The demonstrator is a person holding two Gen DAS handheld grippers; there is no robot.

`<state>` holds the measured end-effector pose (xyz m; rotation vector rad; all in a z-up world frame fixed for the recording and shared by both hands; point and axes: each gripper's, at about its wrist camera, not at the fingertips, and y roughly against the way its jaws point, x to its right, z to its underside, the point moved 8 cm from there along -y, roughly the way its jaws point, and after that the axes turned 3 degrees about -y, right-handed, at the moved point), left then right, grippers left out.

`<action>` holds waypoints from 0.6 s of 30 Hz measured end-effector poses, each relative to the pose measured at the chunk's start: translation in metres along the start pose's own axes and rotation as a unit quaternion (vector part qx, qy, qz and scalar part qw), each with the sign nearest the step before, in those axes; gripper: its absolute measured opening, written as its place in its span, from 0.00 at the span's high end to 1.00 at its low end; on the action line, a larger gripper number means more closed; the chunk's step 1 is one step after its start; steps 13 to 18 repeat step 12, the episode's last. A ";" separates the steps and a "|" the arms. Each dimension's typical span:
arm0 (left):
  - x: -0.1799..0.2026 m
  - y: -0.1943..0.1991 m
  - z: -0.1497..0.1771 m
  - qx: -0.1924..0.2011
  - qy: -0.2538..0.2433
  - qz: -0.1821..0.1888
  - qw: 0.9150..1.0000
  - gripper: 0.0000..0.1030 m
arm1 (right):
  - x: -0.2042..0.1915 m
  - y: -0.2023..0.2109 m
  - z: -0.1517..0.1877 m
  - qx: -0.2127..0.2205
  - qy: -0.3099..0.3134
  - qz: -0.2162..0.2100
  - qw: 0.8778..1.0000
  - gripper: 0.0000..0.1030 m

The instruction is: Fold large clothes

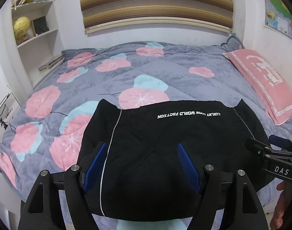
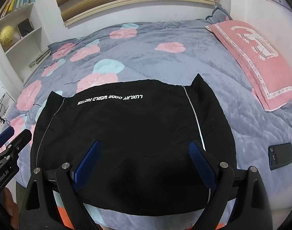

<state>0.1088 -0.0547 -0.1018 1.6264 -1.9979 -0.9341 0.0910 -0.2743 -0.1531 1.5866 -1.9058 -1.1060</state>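
Note:
A black garment [image 1: 155, 143] [image 2: 130, 126] with white lettering and thin grey piping lies folded flat on the near part of the bed. My left gripper [image 1: 143, 146] hovers above its left half, blue pads wide apart, nothing between them. Over the right half hangs my right gripper [image 2: 144, 145], open as well and empty; it also shows at the right edge of the left wrist view [image 1: 270, 153]. The left gripper shows at the left edge of the right wrist view [image 2: 10, 140]. Neither gripper touches the cloth as far as I can see.
The bed carries a grey quilt [image 1: 165, 72] with pink flowers. A pink pillow [image 2: 257, 57] lies at the right. A dark phone [image 2: 280, 156] rests on the quilt right of the garment. White shelves [image 1: 37, 34] with books and a globe stand at the left.

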 end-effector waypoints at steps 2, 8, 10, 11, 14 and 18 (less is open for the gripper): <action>-0.001 -0.006 0.000 -0.002 0.002 -0.001 1.000 0.25 | 0.002 -0.006 -0.001 -0.005 -0.002 0.001 1.000 0.08; -0.007 -0.023 -0.002 0.000 0.022 0.003 1.000 0.26 | 0.008 -0.023 -0.001 -0.018 -0.010 0.006 1.000 0.08; -0.010 -0.025 -0.003 0.007 0.022 -0.008 1.000 0.25 | 0.011 -0.028 -0.002 -0.021 -0.011 0.008 1.000 0.08; -0.011 -0.027 -0.004 0.006 0.022 -0.010 1.000 0.25 | 0.011 -0.031 -0.002 -0.023 -0.013 0.009 1.000 0.08; -0.011 -0.029 -0.004 0.005 0.021 -0.009 1.000 0.25 | 0.012 -0.033 -0.003 -0.025 -0.014 0.010 1.000 0.08; -0.011 -0.029 -0.004 0.005 0.021 -0.009 1.000 0.25 | 0.012 -0.033 -0.003 -0.025 -0.014 0.010 1.000 0.08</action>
